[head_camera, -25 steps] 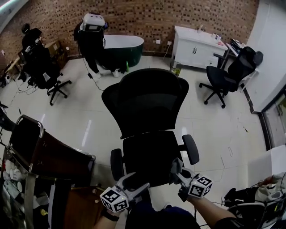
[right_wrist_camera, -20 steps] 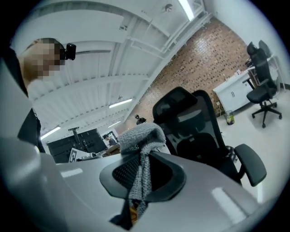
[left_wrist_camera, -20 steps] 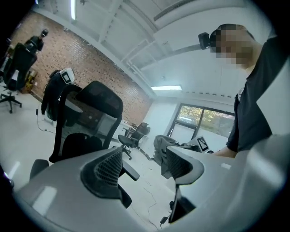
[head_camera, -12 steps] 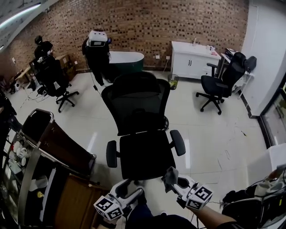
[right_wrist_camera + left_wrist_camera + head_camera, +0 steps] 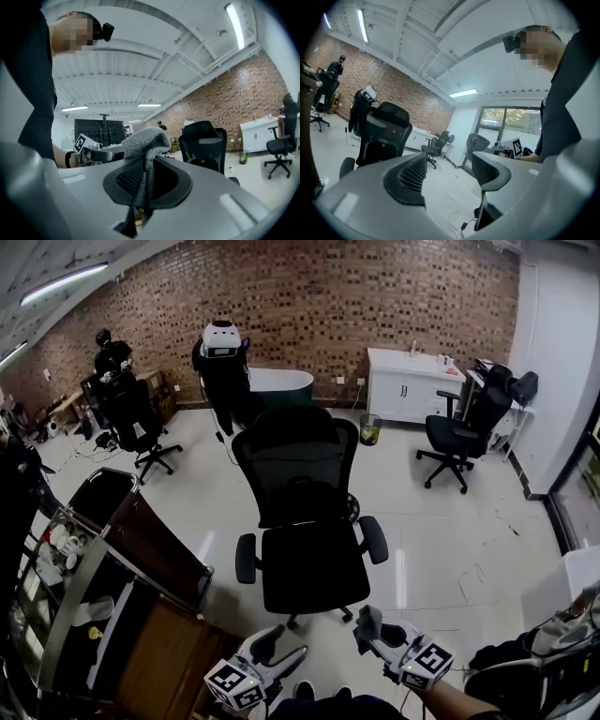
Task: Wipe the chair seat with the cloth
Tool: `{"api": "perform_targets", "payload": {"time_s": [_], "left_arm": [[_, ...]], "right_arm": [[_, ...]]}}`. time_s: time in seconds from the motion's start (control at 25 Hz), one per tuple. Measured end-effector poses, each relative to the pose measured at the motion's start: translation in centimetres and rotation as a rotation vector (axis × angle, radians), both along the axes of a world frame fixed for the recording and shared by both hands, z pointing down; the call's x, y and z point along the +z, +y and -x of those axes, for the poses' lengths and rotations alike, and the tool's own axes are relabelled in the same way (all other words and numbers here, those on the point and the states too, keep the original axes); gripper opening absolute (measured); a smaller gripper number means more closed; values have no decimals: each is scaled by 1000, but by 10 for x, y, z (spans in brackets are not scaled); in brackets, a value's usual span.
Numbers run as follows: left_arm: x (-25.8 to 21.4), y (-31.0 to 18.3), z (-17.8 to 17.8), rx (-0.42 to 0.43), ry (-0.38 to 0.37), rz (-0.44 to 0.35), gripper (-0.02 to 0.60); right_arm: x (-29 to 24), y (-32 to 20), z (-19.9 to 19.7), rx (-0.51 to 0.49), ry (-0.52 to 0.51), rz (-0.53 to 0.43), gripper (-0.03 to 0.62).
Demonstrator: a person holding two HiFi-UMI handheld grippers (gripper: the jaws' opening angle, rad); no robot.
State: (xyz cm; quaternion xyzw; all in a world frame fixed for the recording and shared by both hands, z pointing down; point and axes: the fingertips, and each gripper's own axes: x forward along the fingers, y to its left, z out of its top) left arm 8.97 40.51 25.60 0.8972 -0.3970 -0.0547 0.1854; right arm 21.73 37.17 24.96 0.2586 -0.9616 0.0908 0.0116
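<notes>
Far left of the black mesh chair (image 5: 300, 512), by the brick wall (image 5: 375, 306), a person in dark clothes (image 5: 111, 354) stands with a second black office chair (image 5: 136, 418) just in front of them. Nearer, left of the chair, a dark metal trolley (image 5: 112, 540) carries small white items on its lower shelves. Behind the chair, slightly left, is a dark stand (image 5: 225, 381) topped by a white headset (image 5: 222, 338), and beside it a green bathtub (image 5: 281, 382) stands against the wall. The chair itself stands on the pale tiled floor (image 5: 422, 512), backrest upright, both armrests out, its seat (image 5: 314, 568) turned toward the grippers. In front of the seat, to its left, the left gripper (image 5: 281, 645) is held off the chair with its jaws released and spread wide, only floor showing between them. In front of the seat, to its right, the right gripper (image 5: 370, 626) is clenched on a grey cloth (image 5: 146, 138), which bunches above the jaws and hangs in a narrow fold between them. Cloth and seat are apart. Right of the chair and behind it, a white cabinet (image 5: 415, 385) stands along the wall, with a small bin (image 5: 371, 429) before it and a third black office chair (image 5: 459, 432) beyond.
</notes>
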Motion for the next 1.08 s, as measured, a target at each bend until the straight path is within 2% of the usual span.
{"api": "perform_targets", "payload": {"time_s": [0.16, 0.48, 0.64, 1.08], "left_arm": [[-5, 21, 12, 27, 9, -14, 327], [-21, 42, 45, 55, -21, -42, 325], [-33, 42, 50, 61, -27, -77, 324], [-45, 37, 45, 61, -22, -100, 322]], "right_arm": [[-20, 19, 17, 7, -32, -23, 31], [-49, 40, 46, 48, -61, -92, 30], [-54, 43, 41, 76, -64, -105, 30], [-62, 43, 24, 113, -35, -134, 31]]}}
